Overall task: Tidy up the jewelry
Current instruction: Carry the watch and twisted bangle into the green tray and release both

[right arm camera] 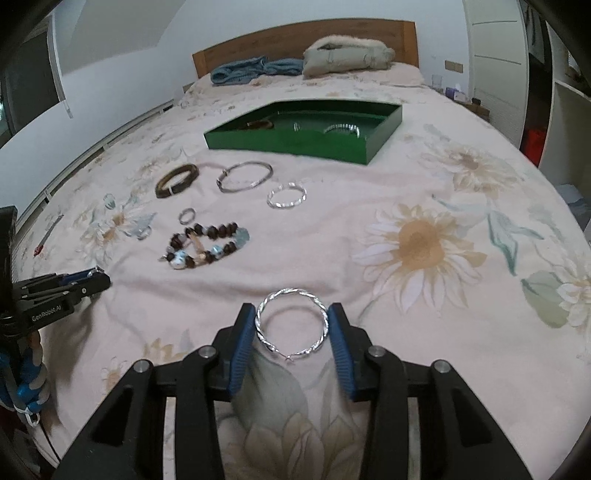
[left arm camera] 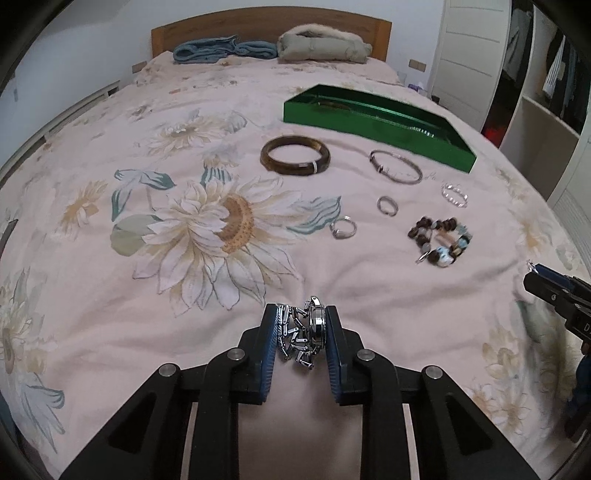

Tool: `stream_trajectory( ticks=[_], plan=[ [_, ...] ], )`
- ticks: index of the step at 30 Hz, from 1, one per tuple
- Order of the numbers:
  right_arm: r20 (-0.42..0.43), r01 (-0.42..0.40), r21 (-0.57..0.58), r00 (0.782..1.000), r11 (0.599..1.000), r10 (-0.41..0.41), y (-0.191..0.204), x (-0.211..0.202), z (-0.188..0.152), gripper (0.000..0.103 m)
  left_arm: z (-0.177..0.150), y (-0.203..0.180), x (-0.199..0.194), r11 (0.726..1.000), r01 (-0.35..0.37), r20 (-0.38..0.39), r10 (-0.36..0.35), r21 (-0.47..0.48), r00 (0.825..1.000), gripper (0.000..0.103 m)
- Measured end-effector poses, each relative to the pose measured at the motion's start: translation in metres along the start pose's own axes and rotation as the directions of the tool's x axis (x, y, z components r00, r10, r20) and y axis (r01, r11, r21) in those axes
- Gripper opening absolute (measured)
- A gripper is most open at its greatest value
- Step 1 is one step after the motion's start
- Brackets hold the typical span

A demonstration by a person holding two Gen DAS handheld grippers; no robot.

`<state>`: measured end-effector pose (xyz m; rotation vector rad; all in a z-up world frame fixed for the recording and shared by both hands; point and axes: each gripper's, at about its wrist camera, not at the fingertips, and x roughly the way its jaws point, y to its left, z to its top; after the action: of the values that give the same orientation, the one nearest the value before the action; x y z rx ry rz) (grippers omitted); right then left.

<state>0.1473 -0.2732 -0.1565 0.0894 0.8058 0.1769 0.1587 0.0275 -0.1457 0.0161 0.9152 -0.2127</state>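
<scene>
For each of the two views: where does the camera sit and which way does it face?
Left wrist: behind the left tool, facing the headboard; tool shut on a metal watch.
Right wrist: behind the right tool, facing likewise; a twisted silver hoop between its fingers.
Shared: green tray, bead bracelet, each other's tool.

Before me spreads a wide bed under a pale pink quilt printed with big cream sunflowers. At its far end stands a wooden headboard, with a folded blue blanket and a beige bundle against it. White walls surround us; white wardrobe doors and open shelves stand on the right.
</scene>
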Motion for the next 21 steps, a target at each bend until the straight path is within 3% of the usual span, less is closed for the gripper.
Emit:
stream_trajectory(
  ticks=[5, 10, 16, 21],
  plan=[
    [0.048, 0.001, -0.003, 0.999, 1.0, -0.001, 0.002, -0.018, 0.018, 0.038, 0.034, -0.002, -0.016, 0.999, 0.029, 0.054, -0.03, 0.02, 0.998, 0.024],
    [0.144, 0.005, -0.014, 0.99, 1.0, -0.003, -0.006, -0.028, 0.078, 0.038, 0.1, -0.014, -0.021, 0.998, 0.057, 0.125, -0.061, 0.037, 0.99, 0.024],
    [0.2, 0.022, 0.01, 0.979, 1.0, -0.024, -0.031, 0.002, 0.169, 0.038, 0.204, -0.048, 0.025, 0.995, 0.076, 0.136, -0.084, 0.065, 0.987, 0.024],
    [0.149, 0.049, 0.02, 0.987, 0.999, -0.051, -0.055, 0.073, 0.234, 0.038, 0.264, -0.079, 0.099, 0.994, 0.08, 0.063, -0.085, 0.077, 0.994, 0.024]
  ],
)
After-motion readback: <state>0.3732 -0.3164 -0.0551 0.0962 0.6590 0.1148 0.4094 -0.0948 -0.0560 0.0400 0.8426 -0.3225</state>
